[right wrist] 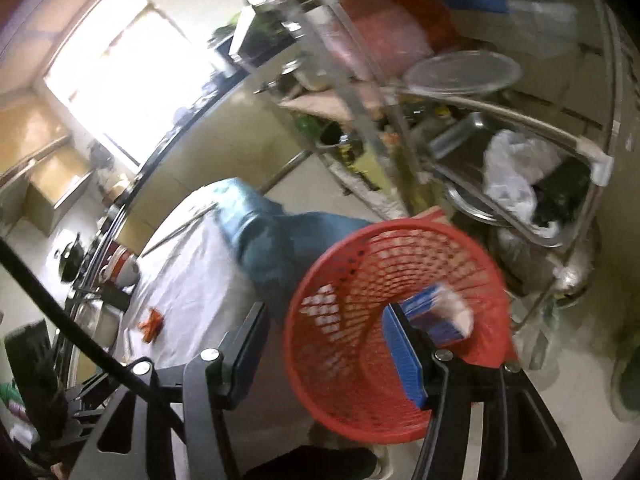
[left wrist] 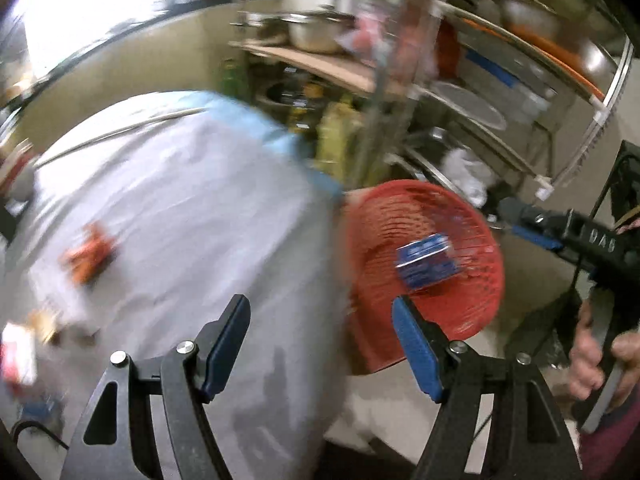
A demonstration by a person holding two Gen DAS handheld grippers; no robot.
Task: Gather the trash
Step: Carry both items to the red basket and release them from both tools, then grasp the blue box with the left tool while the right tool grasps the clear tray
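Left gripper: I am holding my left gripper (left wrist: 320, 344) over the edge of the table, and its jaws are standing apart with nothing between them.
Left fingers: The blue pads (left wrist: 416, 352) are showing clean and are touching nothing.
Right gripper: I am holding my right gripper (right wrist: 324, 344) just above the basket, and its jaws are standing apart too, gripping nothing.
My hand: My right hand (left wrist: 596, 356) is wrapping around the black handle at the right side of the left view.
Basket: The red basket (right wrist: 360, 380) is sitting on the floor, just beside the table, and I am looking down into it.
Blue trash: A blue packet (left wrist: 426, 266) is lying inside the basket, against the mesh wall. It is blurry, so I am only guessing it is a small box or wrapper.
Table: The table with the white cloth (left wrist: 180, 200) is filling the left part of both views.
Orange trash: An orange scrap (left wrist: 90, 254) is lying on the cloth, well apart from the basket.
More bits: Some small things near the table's near left edge (left wrist: 24, 356) are too blurry for me to name.
Rack: A metal rack (right wrist: 460, 128) with pots and bags is standing behind the basket.
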